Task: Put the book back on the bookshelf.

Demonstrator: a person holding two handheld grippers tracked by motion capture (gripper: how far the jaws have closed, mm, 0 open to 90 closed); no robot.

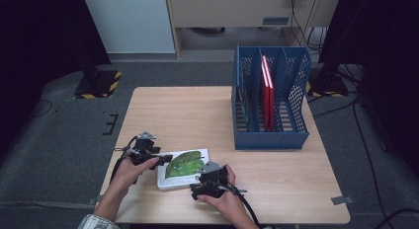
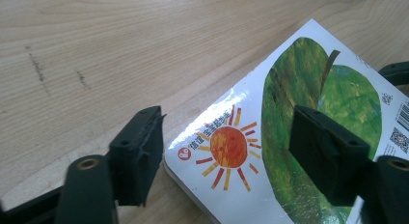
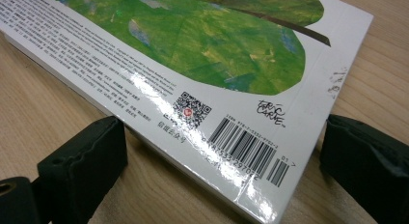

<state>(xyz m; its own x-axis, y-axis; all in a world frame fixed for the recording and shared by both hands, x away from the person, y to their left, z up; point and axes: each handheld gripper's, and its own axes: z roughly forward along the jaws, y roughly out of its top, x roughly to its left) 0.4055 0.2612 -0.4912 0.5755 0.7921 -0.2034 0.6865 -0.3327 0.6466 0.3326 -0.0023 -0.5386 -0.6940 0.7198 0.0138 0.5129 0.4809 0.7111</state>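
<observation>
My left gripper [image 2: 226, 161] and right gripper [image 3: 222, 171] both stand spread, pinching nothing, at opposite corners of the book [image 1: 184, 168] lying flat on the table [image 1: 197, 110] near its front edge.

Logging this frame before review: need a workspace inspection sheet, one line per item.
Surface: wooden table, faint dark scuffs.
Job's things: picture book lying flat, back cover up, green leaf, barcode.
Clutter: blue file rack holding a red book.
Grippers: left gripper open over a book corner; right gripper open, jaws either side of the barcode corner.
Cables: one trails from each gripper.
Surroundings: grey floor, striped stand bases.
</observation>
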